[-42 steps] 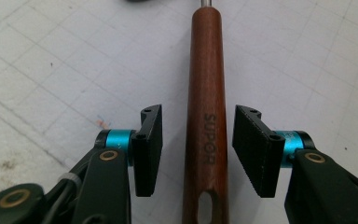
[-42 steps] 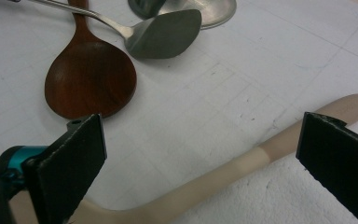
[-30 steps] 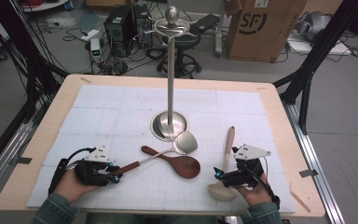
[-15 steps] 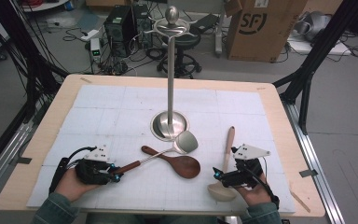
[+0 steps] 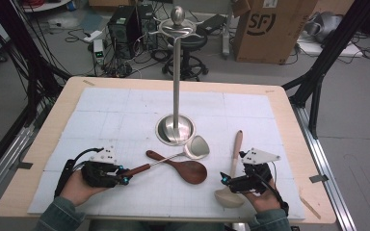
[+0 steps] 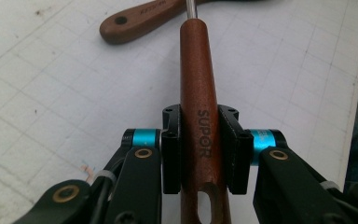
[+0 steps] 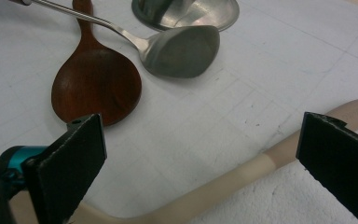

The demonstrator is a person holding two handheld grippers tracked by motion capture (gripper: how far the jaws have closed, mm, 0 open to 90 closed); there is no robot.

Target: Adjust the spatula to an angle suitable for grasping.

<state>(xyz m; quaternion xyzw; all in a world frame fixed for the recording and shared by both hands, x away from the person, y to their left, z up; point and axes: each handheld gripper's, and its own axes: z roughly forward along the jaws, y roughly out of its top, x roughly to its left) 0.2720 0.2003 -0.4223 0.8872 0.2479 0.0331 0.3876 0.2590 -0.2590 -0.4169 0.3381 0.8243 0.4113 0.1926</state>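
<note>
A steel ladle (image 5: 197, 147) with a red-brown wooden handle (image 6: 196, 70) lies on the white mat, its bowl (image 7: 182, 51) beside the stand's base. My left gripper (image 5: 123, 177) has just been closing, and its pads now press both sides of that handle (image 6: 200, 140). A dark wooden spoon (image 5: 190, 171) lies under the ladle's shaft. My right gripper (image 5: 226, 182) stands open low over a pale wooden spoon (image 5: 234, 154), whose handle (image 7: 223, 182) runs between the wide jaws without touching them.
A tall steel hanging stand (image 5: 176, 91) rises from a round base (image 5: 175, 129) at the mat's middle. The wooden table edge (image 5: 289, 144) borders the mat. A cardboard box (image 5: 270, 29), a stool and cables sit on the floor behind.
</note>
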